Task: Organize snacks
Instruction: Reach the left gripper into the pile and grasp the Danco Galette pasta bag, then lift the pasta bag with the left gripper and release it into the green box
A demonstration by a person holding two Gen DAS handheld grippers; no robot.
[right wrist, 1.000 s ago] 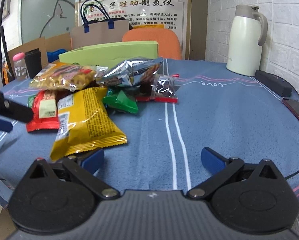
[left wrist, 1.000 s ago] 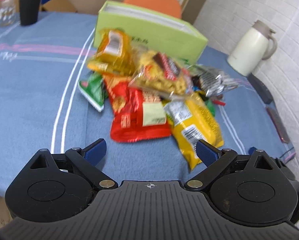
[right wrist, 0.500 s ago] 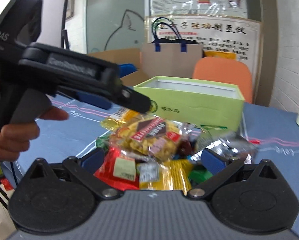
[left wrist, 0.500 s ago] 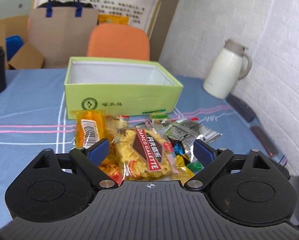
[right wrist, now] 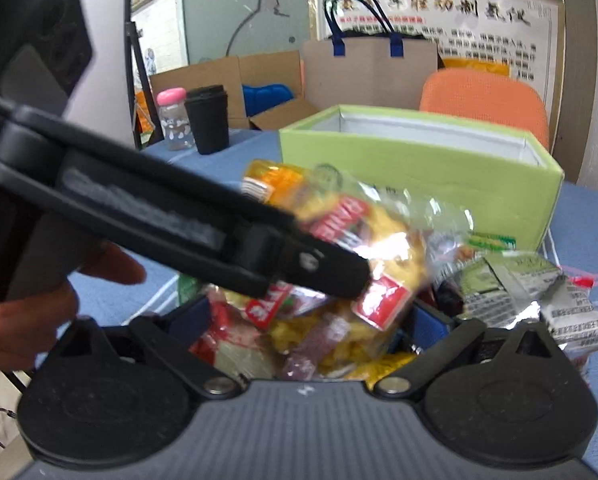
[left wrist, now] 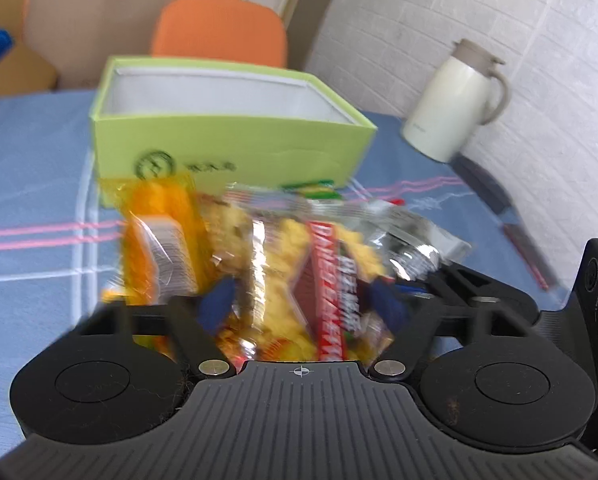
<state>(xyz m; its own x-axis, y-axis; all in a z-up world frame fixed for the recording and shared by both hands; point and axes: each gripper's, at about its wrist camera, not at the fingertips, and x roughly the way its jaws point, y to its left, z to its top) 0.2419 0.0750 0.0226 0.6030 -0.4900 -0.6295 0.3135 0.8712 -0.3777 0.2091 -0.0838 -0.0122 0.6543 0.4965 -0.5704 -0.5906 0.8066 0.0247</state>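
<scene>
A pile of snack packets lies on the blue tablecloth before an open green box (left wrist: 235,136), also in the right wrist view (right wrist: 419,160). My left gripper (left wrist: 303,304) straddles a clear yellow cracker bag with a red label (left wrist: 323,272); its blue pads press into the bag's sides, and the bag looks lifted. The bag (right wrist: 363,240) and the left gripper's body (right wrist: 179,216) fill the right wrist view. My right gripper (right wrist: 311,320) is open, just behind the pile. An orange packet (left wrist: 159,236) and a silver packet (left wrist: 411,240) lie beside the bag.
A cream thermos jug (left wrist: 455,100) stands at the right by the white brick wall. A black cup (right wrist: 207,118) and a pink-capped bottle (right wrist: 173,118) stand at the far left. An orange chair (left wrist: 219,32) is behind the box. Dark flat items (left wrist: 487,188) lie along the right edge.
My left gripper has moved forward into the pile and narrowed around the cracker bag. My right gripper has come closer to the pile. The view is motion-blurred.
</scene>
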